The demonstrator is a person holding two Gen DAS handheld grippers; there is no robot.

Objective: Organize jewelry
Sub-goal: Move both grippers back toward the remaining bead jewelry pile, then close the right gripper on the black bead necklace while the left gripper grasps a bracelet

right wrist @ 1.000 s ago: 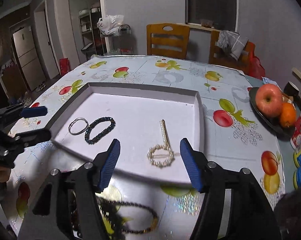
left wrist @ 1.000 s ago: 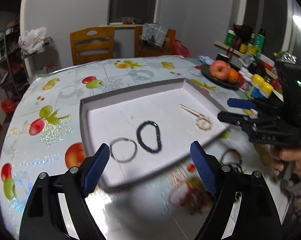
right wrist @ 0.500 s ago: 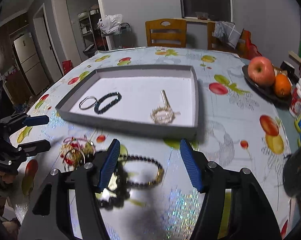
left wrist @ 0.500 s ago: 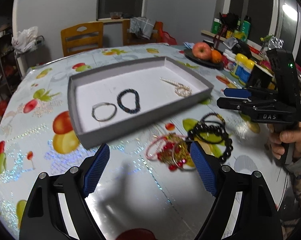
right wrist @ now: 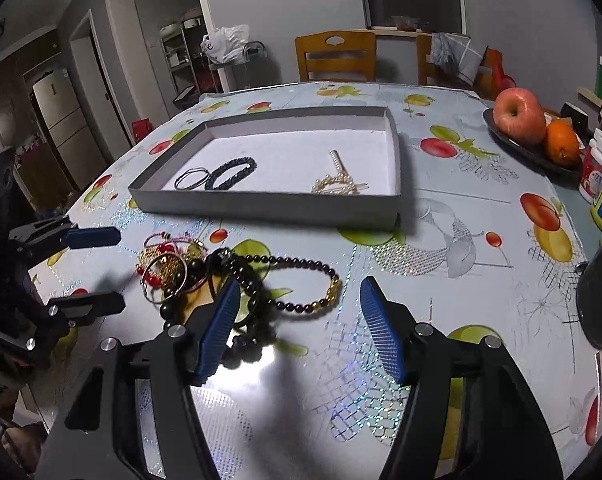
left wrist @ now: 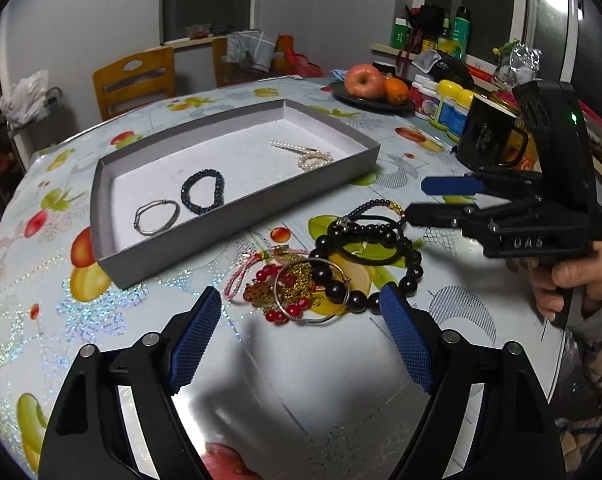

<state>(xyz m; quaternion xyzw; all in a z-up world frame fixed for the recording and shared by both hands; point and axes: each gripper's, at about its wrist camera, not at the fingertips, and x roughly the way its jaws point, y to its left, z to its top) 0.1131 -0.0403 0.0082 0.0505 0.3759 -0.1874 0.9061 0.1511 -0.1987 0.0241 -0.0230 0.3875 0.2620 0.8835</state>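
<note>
1. Left gripper [left wrist: 301, 312] gapes wide, blue ribbed pads empty, above the tangled pile of jewelry [left wrist: 325, 268]: glossy black beads, a thin silver bangle, red beads.
2. Right gripper [right wrist: 297, 300] also spread, holding nothing.
3. Shallow grey tray [left wrist: 237, 210] holds a wire bangle [left wrist: 157, 217], dark beaded bracelet [left wrist: 203, 192] and pearl clip [left wrist: 313, 158].

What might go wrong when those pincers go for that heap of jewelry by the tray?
The black bead bracelet, silver bangle and red-and-gold chain overlap, so one grab may drag several. The open left gripper could snag the pink cord. The black mug sits close behind the right gripper.
</note>
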